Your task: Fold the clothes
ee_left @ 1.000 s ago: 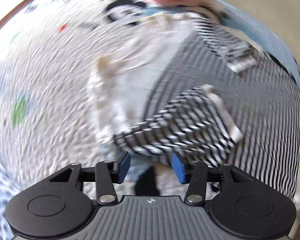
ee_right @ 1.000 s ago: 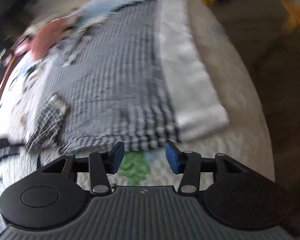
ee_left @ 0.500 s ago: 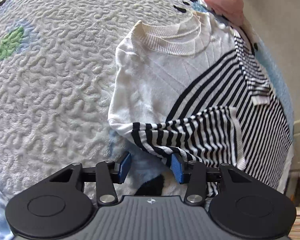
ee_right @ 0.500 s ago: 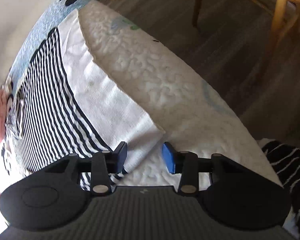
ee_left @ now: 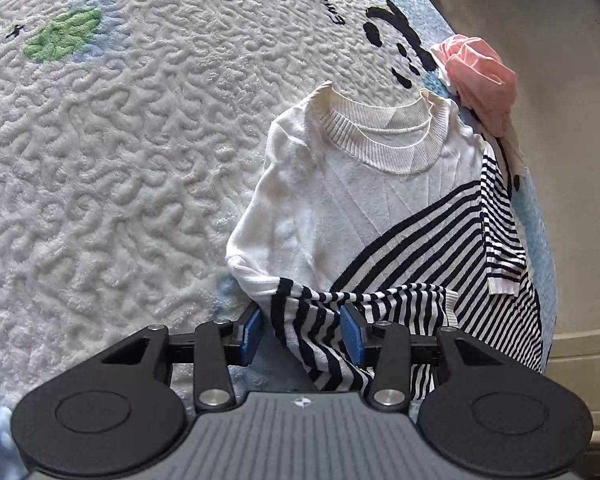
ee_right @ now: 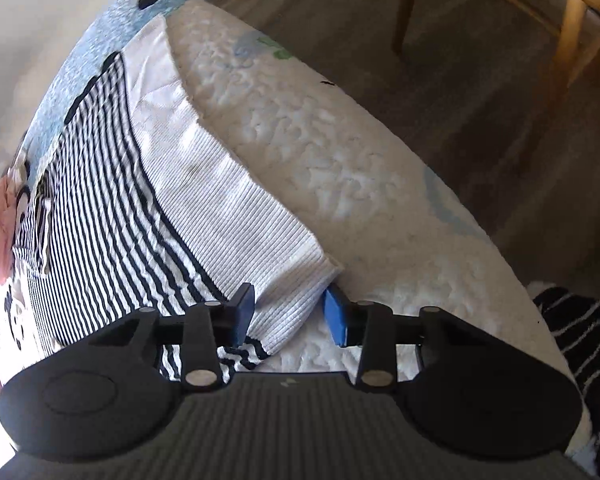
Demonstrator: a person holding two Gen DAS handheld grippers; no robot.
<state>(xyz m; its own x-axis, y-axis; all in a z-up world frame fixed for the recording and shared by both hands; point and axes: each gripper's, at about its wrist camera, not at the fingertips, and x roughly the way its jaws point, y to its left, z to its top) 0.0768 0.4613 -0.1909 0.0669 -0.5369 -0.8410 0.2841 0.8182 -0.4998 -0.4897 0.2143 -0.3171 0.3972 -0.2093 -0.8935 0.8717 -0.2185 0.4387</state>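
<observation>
A white sweater [ee_left: 340,208] with black stripes lies flat on the bed, neck toward the far side. Its near striped sleeve [ee_left: 400,304] is folded across the body. My left gripper [ee_left: 302,330] is low over that sleeve, which lies loosely between the blue pads with a gap at the left one. In the right wrist view, the sweater's white ribbed hem [ee_right: 236,216] ends in a corner between the pads of my right gripper [ee_right: 290,316]. Those jaws are closing around the corner, and I see no firm pinch.
The bed wears a bumpy white blanket [ee_left: 120,160] with green and black prints. A crumpled pink garment [ee_left: 480,76] sits beyond the sweater's shoulder at the bed edge. Wooden chair legs [ee_right: 572,28] stand on the dark floor. Another dark striped garment [ee_right: 580,328] lies at the right.
Both grippers rolled and came down onto the sweater. The sleeve is now between the left pads and the hem corner between the right pads, whose gap has narrowed.
</observation>
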